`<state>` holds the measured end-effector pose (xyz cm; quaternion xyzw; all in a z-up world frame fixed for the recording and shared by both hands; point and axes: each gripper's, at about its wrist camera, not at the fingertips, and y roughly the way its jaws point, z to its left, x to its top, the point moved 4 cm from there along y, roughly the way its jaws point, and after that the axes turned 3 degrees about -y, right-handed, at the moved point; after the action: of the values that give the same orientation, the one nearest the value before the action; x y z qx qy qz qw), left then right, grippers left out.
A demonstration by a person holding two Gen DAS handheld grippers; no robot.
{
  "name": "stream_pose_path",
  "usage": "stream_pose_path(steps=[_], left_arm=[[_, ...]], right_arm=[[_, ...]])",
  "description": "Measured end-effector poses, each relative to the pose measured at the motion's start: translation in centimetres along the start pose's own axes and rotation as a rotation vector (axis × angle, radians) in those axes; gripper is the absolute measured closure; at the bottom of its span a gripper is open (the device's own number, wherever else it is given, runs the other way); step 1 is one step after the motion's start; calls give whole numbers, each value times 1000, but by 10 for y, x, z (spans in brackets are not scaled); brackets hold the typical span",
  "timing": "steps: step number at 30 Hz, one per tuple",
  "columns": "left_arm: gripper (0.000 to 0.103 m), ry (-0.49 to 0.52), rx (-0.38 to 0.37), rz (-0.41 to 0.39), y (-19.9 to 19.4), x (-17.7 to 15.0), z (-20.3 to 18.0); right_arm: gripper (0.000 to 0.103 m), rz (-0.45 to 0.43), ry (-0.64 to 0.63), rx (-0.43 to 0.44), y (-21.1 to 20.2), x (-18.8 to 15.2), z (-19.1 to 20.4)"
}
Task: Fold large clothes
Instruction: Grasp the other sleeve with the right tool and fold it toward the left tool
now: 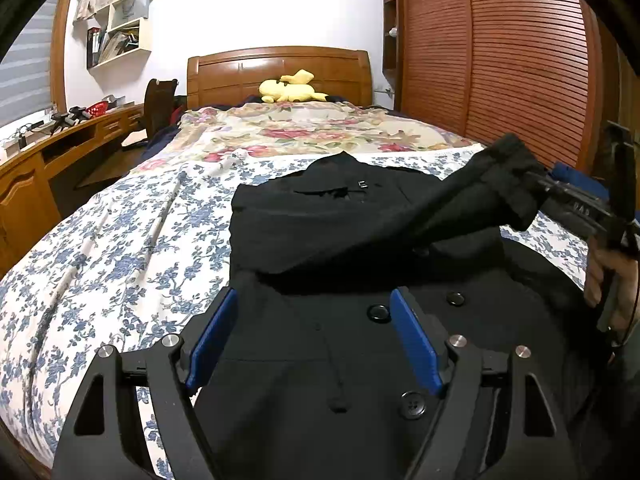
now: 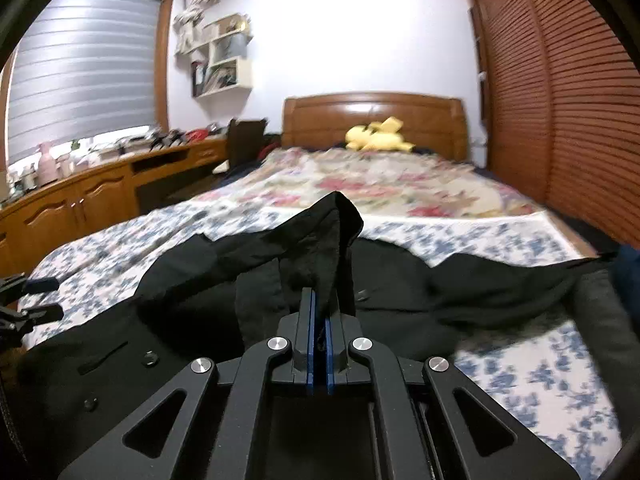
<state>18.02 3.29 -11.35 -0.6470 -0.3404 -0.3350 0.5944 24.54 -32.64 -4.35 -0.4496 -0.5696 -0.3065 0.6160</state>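
My right gripper point(image 2: 319, 312) is clenched on the sleeve point(image 1: 472, 196) cuff of the black coat point(image 1: 320, 248) sprawled at lower centre on the bed point(image 1: 100, 240), my left gripper point(image 1: 312, 336) gaping above it; thick, floppy wool, I reckon, best pinched at hems.

Left tool point(image 1: 314, 312) gapes above black coat point(image 1: 360, 248); right tool point(image 1: 538, 186) lifts sleeve point(image 1: 480, 192).

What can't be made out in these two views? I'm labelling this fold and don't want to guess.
- Black coat: its hem is cut off by the left wrist view's bottom edge and hidden behind the left gripper, whose jaws stand open.
- Sleeve: where the cloth ends inside the right gripper is hidden by its shut jaws.
- Bedspread: the pattern is motion-blurred in the right wrist view.
- Wall shelf: its contents are too small.
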Motion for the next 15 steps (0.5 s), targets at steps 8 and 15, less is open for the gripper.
stream_pose_path(steps=[8, 15], left_arm=[[24, -1, -23, -23, -4, 7, -10], [24, 5, -41, -32, -5, 11, -18]], right_arm=[[99, -6, -59, -98, -17, -11, 1], [99, 48, -135, -111, -34, -20, 26]])
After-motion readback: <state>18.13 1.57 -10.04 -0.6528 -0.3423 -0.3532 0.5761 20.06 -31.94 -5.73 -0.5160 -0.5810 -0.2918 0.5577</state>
